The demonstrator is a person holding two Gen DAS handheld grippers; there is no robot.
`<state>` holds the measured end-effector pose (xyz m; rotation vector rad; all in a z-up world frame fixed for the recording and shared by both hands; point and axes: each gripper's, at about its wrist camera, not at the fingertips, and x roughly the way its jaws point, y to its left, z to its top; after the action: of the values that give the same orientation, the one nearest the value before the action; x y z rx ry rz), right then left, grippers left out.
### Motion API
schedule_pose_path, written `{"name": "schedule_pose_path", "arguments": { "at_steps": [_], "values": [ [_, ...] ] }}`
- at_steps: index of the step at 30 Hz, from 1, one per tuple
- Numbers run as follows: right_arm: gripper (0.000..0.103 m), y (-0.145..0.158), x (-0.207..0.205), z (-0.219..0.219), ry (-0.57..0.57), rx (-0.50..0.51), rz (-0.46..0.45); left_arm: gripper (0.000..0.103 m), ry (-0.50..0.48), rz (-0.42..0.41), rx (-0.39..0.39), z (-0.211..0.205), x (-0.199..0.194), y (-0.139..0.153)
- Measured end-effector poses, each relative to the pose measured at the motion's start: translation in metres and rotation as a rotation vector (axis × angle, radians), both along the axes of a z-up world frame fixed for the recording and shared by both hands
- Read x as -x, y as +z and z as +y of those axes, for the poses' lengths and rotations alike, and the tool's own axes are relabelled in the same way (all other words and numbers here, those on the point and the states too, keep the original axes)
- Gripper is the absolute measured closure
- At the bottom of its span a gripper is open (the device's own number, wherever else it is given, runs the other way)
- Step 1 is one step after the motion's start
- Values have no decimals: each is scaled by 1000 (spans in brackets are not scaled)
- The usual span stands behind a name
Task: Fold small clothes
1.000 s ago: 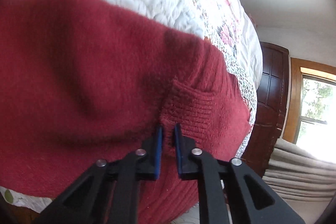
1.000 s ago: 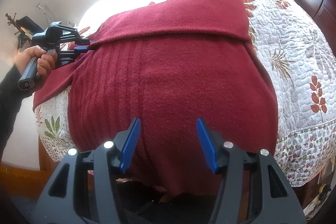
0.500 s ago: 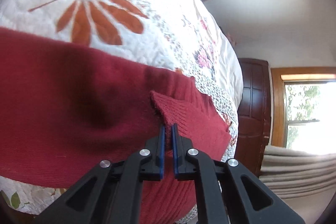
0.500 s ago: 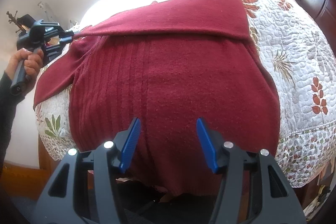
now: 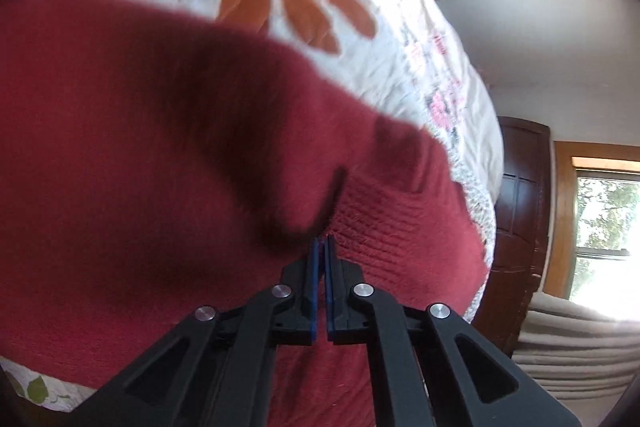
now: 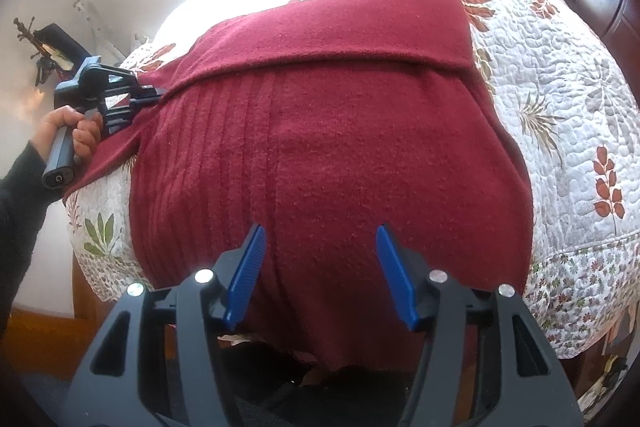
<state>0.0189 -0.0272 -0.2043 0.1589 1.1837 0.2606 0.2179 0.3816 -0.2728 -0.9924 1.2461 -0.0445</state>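
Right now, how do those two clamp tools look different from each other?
The left gripper has its blue pads pressed together, pinching the ribbed cuff of the red sweater; the right gripper stands wide open, holding nothing. The left one is at the sweater's sleeve end; the right one hovers over the sweater's body. Both have black frames with blue pads.

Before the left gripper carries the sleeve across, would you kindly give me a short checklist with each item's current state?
1. Left gripper shut on the sleeve cuff: ok.
2. Right gripper open, holding nothing: ok.
3. Sweater body flat on the quilt: ok.
4. Top fold lying neatly across: ok.
5. Depth of cuff between the left fingers: cannot tell.
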Motion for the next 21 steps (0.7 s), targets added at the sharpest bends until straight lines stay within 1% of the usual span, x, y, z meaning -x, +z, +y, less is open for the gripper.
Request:
{"name": "schedule_pose_path", "arguments": {
  "at_steps": [2, 3, 4, 5, 6, 7, 8, 10, 11, 12, 13, 14, 15, 16, 18, 20, 21],
  "values": [
    [45, 2, 0, -3, -5, 0, -5, 86, 26, -9, -53, 1, 7, 11],
    [44, 3, 0, -6, -13, -5, -8, 82, 32, -44, -104, -4, 13, 27],
    [43, 3, 0, -9, -20, -10, -8, 73, 22, -85, -133, -9, 16, 42],
    [43, 2, 0, -10, -23, -14, -6, 65, 17, -113, -150, -14, 19, 51],
    [43, 0, -1, -12, -23, -16, -2, 61, 9, -150, -162, -22, 20, 63],
    [43, -1, -1, -12, -20, -16, 4, 57, -5, -176, -157, -30, 18, 69],
    [43, -2, -1, -13, -13, -17, 8, 56, -24, -196, -145, -37, 14, 72],
    [43, 0, -1, -12, 8, -14, 1, 53, -62, -213, -117, -54, 2, 69],
    [43, 2, -1, -11, 16, -12, -4, 49, -74, -205, -101, -61, -4, 62],
    [43, 4, -2, -11, 26, -10, -10, 47, -85, -174, -93, -67, -9, 50],
    [42, 6, -2, -12, 31, -10, -14, 48, -85, -123, -82, -69, -12, 36],
    [42, 7, -3, -12, 38, -7, -19, 49, -73, -100, -66, -68, -12, 27],
    [41, 9, -4, -14, 43, -3, -23, 50, -50, -98, -31, -63, -10, 19],
    [41, 9, -6, -15, 46, 0, -25, 52, -27, -103, -8, -57, -5, 18],
    [41, 10, -9, -18, 50, 2, -25, 47, 13, -125, 12, -41, 12, 26],
    [40, 10, -13, -18, 62, 1, -24, 31, 66, -162, -11, -16, 32, 38],
    [40, 10, -15, -16, 71, 0, -25, 27, 123, -196, -17, 5, 49, 48]
  ]
}}
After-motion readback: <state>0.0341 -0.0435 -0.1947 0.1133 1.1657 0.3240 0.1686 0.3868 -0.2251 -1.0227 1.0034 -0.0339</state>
